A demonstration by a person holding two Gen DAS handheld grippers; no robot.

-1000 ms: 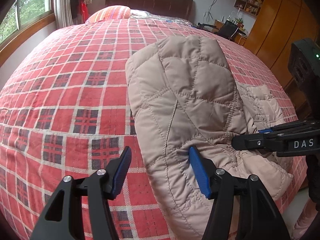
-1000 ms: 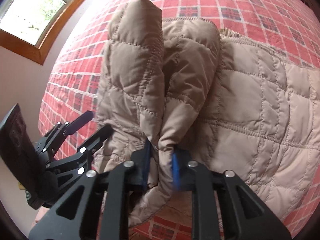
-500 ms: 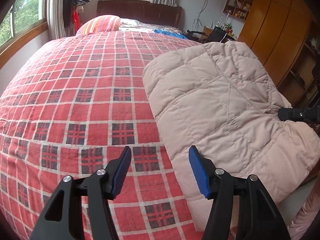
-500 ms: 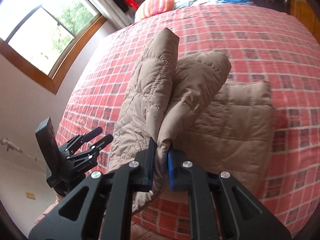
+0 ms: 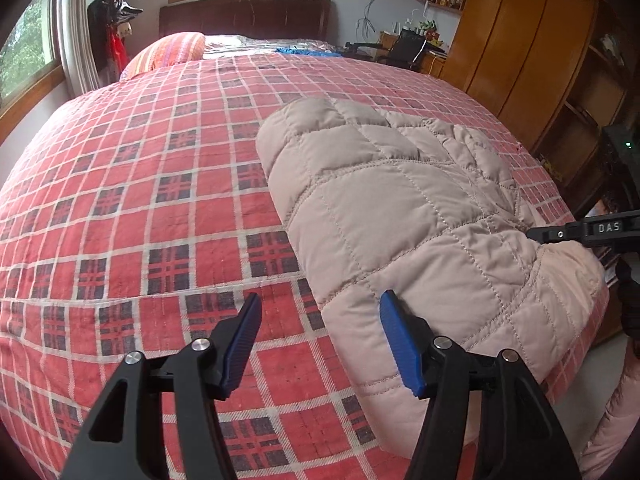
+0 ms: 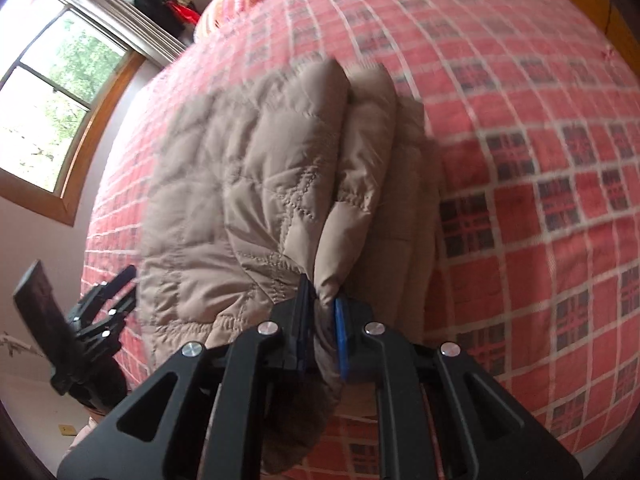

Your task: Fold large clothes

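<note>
Beige quilted jacket (image 5: 404, 216), padded, stitched in squares, folded into a thick bundle; lies on the near right part of the bed, its lower edge hanging over the bed's near edge. Red plaid bedspread (image 5: 152, 200) covers the bed; a striped orange pillow (image 5: 168, 54) lies at the far end against a dark headboard (image 5: 244, 16). Left gripper (image 5: 320, 340): black frame, blue pads, jaws wide apart, holding nothing; the right-hand pad rests against the jacket's near edge, the other sits over bare bedspread. Right gripper (image 6: 322, 332): jaws drawn close together, clamped on a bunched fold at the jacket's edge, fabric pinched between the blue pads. Seen from the left wrist, it enters from the right side and meets the jacket there. Wooden wardrobe (image 5: 520, 40) stands to the right of the bed; a window (image 6: 48, 112) to the left.
</note>
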